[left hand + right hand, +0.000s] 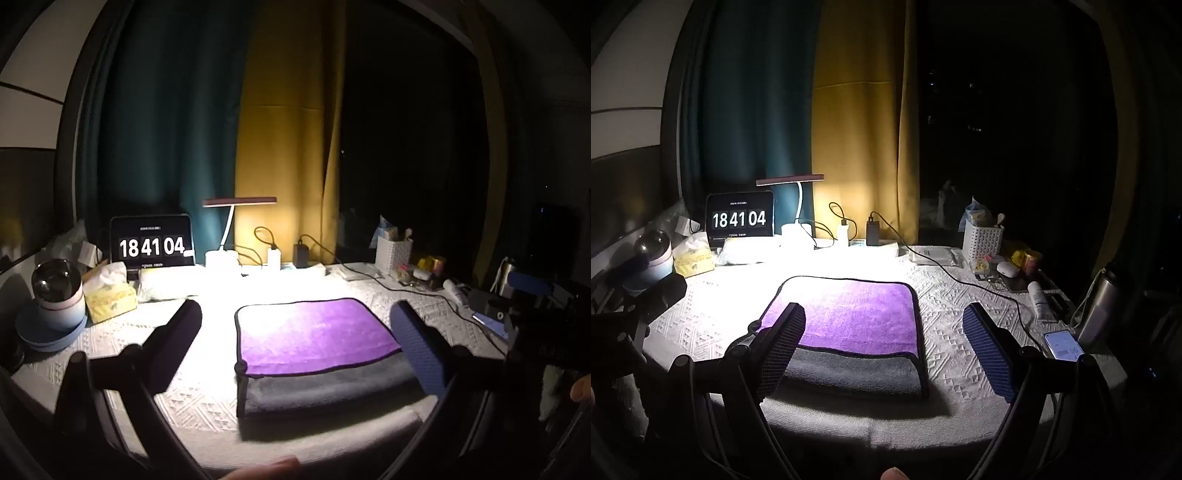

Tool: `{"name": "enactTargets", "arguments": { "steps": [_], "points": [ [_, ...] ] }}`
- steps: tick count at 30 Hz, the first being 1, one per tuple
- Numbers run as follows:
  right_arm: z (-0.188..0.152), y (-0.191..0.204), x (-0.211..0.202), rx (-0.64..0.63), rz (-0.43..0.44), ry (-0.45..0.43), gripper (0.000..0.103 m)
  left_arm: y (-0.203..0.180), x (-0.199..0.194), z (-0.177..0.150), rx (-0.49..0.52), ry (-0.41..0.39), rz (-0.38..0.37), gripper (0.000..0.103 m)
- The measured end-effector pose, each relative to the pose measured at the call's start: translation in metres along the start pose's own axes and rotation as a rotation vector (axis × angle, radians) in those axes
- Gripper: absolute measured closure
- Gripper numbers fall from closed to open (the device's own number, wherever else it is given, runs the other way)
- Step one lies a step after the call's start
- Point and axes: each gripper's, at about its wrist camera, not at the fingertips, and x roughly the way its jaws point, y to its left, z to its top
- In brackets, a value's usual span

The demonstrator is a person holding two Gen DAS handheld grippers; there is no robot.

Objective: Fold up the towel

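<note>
The towel lies folded on the white patterned tablecloth, its purple layer over a grey layer that shows along the near edge; it also shows in the right wrist view. My left gripper is open and empty, held above the table with its fingers either side of the towel's near part. My right gripper is open and empty, its left finger over the towel's near left corner, its right finger over the bare cloth. Nothing is gripped.
A tablet clock, a desk lamp, chargers with cables and a white basket stand along the back. A tissue box and a mug are at left. A phone and a steel bottle are at right.
</note>
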Motion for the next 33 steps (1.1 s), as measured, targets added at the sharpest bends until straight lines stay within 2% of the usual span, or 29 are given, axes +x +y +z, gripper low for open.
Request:
{"name": "enactTargets", "arguments": {
  "steps": [6,8,10,33],
  "points": [
    [0.000,-0.001,0.000,0.000,0.000,-0.004,0.013,0.005,-0.008,-0.002,-0.002,-0.022,-0.009,0.001],
    [-0.002,0.003,-0.001,0.002,0.004,-0.003,0.013,0.010,-0.004,-0.002,0.002,-0.009,-0.013,0.001],
    [0.001,0.002,0.002,0.009,0.005,0.003,0.013,-0.001,-0.007,0.003,0.028,-0.015,-0.008,0.001],
    [-0.005,0.005,0.003,0.011,0.014,0.015,0.013,0.000,-0.002,-0.001,0.017,0.010,-0.005,0.001]
  ]
}}
